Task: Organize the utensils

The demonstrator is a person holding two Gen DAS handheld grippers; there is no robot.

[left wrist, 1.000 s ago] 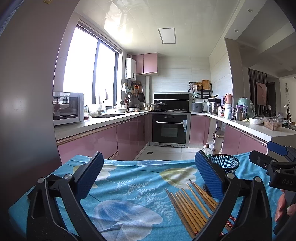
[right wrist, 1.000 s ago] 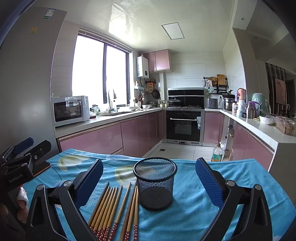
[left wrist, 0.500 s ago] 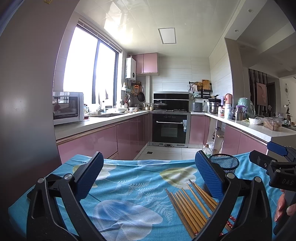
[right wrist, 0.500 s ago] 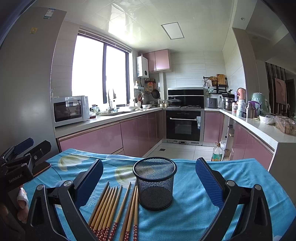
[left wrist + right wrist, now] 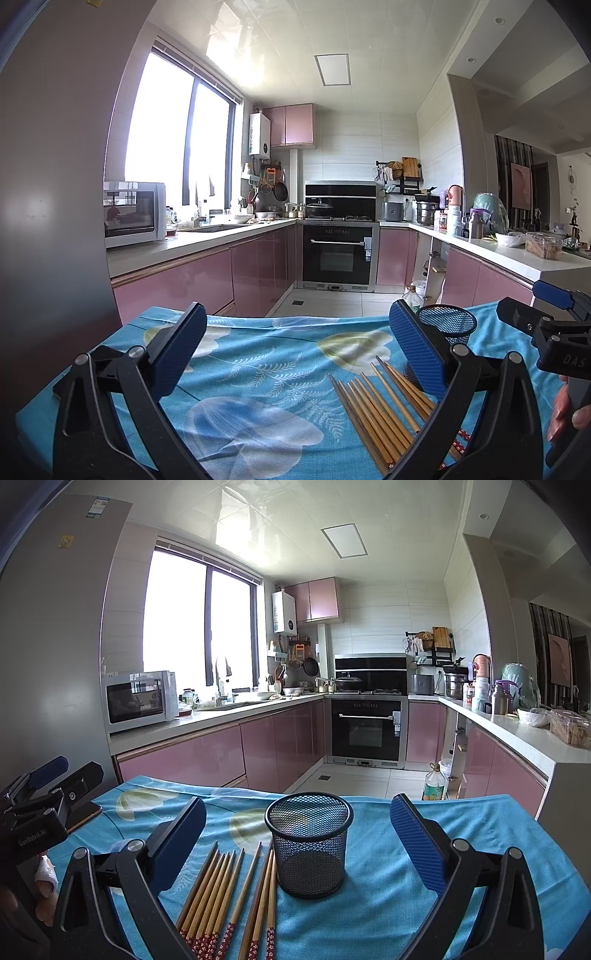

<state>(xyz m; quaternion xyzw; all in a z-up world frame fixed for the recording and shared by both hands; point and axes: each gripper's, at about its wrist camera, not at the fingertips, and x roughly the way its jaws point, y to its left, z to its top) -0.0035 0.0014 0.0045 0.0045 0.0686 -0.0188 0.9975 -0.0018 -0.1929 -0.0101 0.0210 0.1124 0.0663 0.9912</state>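
On the blue floral tablecloth [image 5: 388, 893], brown wooden chopsticks [image 5: 229, 890] lie beside an upright black wire-mesh cup [image 5: 309, 843]; left gripper [image 5: 295, 354] and right gripper [image 5: 299, 843] gape, holding nothing.

Nine chopsticks [image 5: 229, 897], one mesh cup [image 5: 309, 843], two tongs [image 5: 295, 845]

The right hand-held gripper [image 5: 298, 842] is hovering over the surface [image 5: 388, 897] with its jaws standing wide apart and nothing between them. A black mesh cup [image 5: 309, 843] is standing upright at centre. Chopsticks [image 5: 229, 897] are lying side by side at 7 o'clock, the nearest just beside the cup. The left hand-held gripper [image 5: 55, 775] is showing at 9 o'clock.
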